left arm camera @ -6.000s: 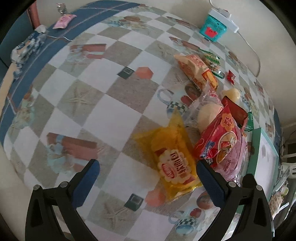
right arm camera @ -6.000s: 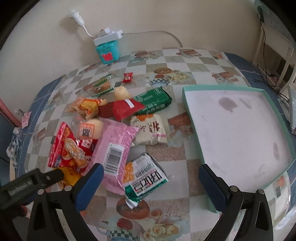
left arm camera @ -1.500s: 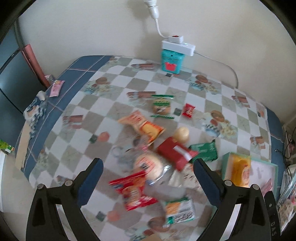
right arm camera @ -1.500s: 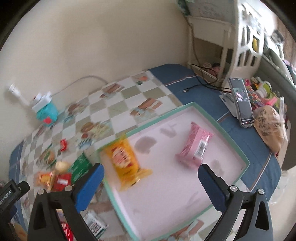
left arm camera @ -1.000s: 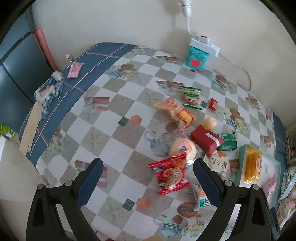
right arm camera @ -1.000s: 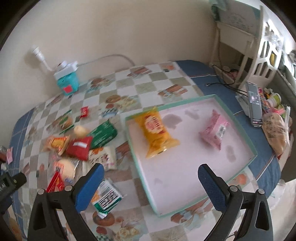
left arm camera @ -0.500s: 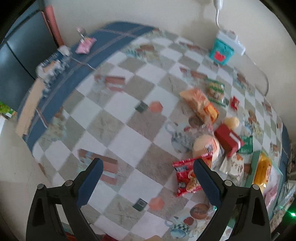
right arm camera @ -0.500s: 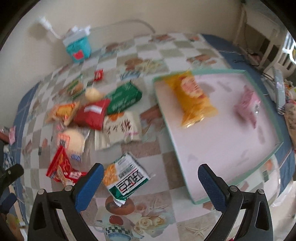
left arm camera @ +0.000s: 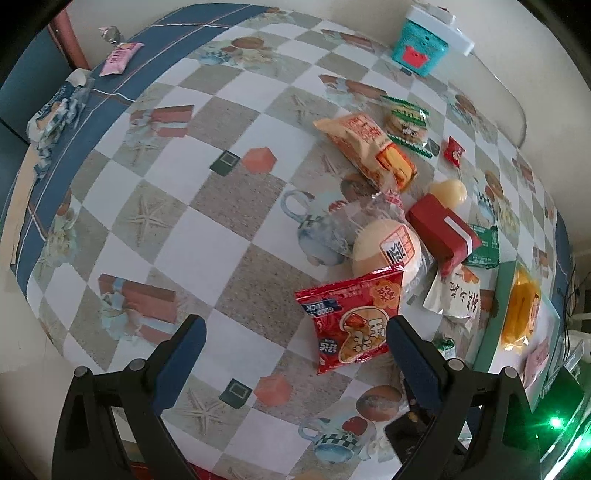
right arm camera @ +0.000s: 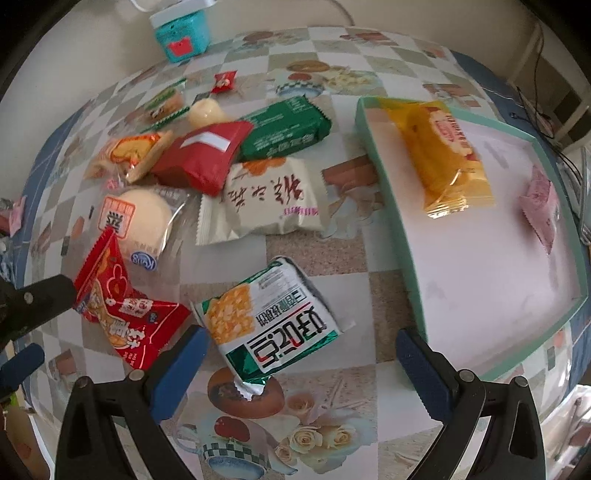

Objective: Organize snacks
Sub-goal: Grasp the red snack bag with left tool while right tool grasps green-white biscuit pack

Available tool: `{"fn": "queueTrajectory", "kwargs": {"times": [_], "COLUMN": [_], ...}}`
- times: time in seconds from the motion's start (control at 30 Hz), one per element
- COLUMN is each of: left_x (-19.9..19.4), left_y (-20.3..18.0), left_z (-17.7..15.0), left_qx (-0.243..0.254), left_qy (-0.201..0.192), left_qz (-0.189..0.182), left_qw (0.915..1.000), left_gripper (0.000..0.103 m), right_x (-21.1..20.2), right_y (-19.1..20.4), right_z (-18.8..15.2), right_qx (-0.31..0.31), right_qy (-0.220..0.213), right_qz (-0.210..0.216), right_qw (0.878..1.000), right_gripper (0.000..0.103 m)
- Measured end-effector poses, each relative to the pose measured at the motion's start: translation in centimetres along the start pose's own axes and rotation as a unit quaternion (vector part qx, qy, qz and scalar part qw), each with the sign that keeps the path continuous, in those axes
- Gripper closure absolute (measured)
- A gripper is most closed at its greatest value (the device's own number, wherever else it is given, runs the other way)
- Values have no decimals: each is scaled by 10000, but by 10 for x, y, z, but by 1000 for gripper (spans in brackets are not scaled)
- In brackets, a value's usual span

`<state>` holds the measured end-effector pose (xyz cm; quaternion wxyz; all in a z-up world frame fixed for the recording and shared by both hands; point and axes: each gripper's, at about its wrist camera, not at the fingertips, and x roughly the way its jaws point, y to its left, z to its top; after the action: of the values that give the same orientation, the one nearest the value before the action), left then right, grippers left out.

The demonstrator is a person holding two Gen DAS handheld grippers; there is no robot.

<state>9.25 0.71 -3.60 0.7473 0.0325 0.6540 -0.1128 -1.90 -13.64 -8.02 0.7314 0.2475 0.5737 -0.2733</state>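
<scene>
Several snack packs lie on the checked tablecloth. My left gripper (left arm camera: pixel 293 338) is open and empty, low over the table; a red pack (left arm camera: pixel 351 321) lies just inside its right finger. My right gripper (right arm camera: pixel 301 352) is open and empty, with a green-and-white pack (right arm camera: pixel 273 319) between its fingers. The red pack (right arm camera: pixel 118 299) also shows in the right wrist view, next to a bun in clear wrap (right arm camera: pixel 142 221), a cream pack (right arm camera: pixel 266 199), a dark red pack (right arm camera: pixel 207 155) and a green pack (right arm camera: pixel 284 127). The mint-rimmed tray (right arm camera: pixel 384 177) holds a yellow pack (right arm camera: pixel 443 147) and a pink pack (right arm camera: pixel 541 203).
A teal box (right arm camera: pixel 181 35) with a white power strip stands at the wall. A small pink packet (left arm camera: pixel 120 59) and crumpled wrapper (left arm camera: pixel 55 114) lie on the blue cloth border at far left. The table edge runs just below both grippers.
Both grippers have come down from high above toward the snack pile. The yellow and pink packs, on the table six seconds ago, now lie in the tray.
</scene>
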Motion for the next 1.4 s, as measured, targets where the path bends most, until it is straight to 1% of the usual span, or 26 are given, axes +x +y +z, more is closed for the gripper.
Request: {"fn": "queueTrajectory", "kwargs": {"times": [0.13,0.23,0.43,0.5,0.7,0.87,1.03,1.17,1.27,1.33,1.4], "left_x": [4,7,18,22,28,25,28,35,39,41,45], "left_y": [-4,-7,-14,-15,-15,-21,-28,-27,-21,-20,-18], "left_z": [0,0,3,5,10,10,10,11,12,14,15], "left_qx": [78,143,200,149,115,216,306,222,142,113,113], "left_qy": [88,132,262,323,374,334,350,368,355,370,401], "left_qz": [-35,-29,-40,-129,-176,-214,-160,-52,8,24,24], "left_qw": [9999,9998,9994,9993,9991,9990,9988,9991,9993,9992,9991], "left_gripper": [5,5,5,5,5,5,5,5,5,5,6], "right_x": [10,17,33,39,48,49,47,47,45,43,38], "right_y": [4,7,14,18,19,16,16,13,4,3,4], "right_z": [-1,-4,-2,-5,-4,-1,-2,0,2,3,4], "right_qx": [-28,-75,-197,-193,-168,-171,-166,-108,-49,-45,-57], "right_qy": [153,227,312,271,218,208,204,199,154,96,-16], "right_qz": [95,-36,-128,-123,-115,-121,-123,-145,-156,-155,-165], "right_qw": [9998,9997,9992,9994,9996,9996,9996,9996,9997,9998,9998], "right_gripper": [0,0,0,0,0,0,0,0,2,7,20]}}
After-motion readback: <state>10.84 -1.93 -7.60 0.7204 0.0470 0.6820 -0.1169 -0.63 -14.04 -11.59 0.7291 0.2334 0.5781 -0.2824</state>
